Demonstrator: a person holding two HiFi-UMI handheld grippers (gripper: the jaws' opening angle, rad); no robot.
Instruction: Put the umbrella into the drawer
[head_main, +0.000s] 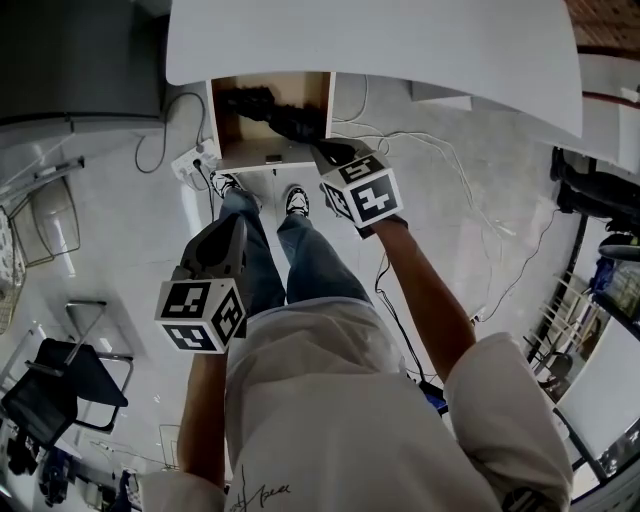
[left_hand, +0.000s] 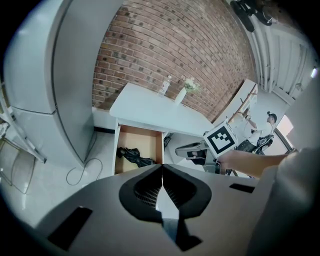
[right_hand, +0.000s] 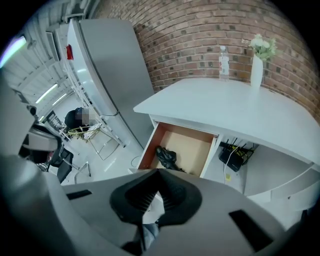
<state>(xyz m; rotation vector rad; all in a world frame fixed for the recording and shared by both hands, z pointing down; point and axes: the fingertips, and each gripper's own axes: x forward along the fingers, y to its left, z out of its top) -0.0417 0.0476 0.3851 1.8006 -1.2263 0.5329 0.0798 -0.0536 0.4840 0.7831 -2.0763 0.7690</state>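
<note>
A black folded umbrella (head_main: 268, 113) lies inside the open wooden drawer (head_main: 262, 156) under the white table (head_main: 400, 40); no gripper touches it. My right gripper (head_main: 328, 150) hovers at the drawer's front right corner, jaws shut with nothing between them. Lower left, my left gripper (head_main: 236, 222) hangs over the person's legs, well short of the drawer, also shut and empty. The left gripper view shows the shut left gripper (left_hand: 161, 172), the umbrella (left_hand: 134, 156) beyond it and the right gripper (left_hand: 179, 150) beside the drawer (left_hand: 145, 141). In the right gripper view the right gripper (right_hand: 159, 175) sits above the umbrella (right_hand: 167, 159) and drawer (right_hand: 195, 149).
A tall grey fridge (right_hand: 107, 75) stands left of the table. A bottle (right_hand: 223, 62) and a white vase of flowers (right_hand: 257, 70) sit at the table's far edge by the brick wall. Cables and a power strip (head_main: 195, 160) lie on the floor; a chair (head_main: 60, 390) is behind left.
</note>
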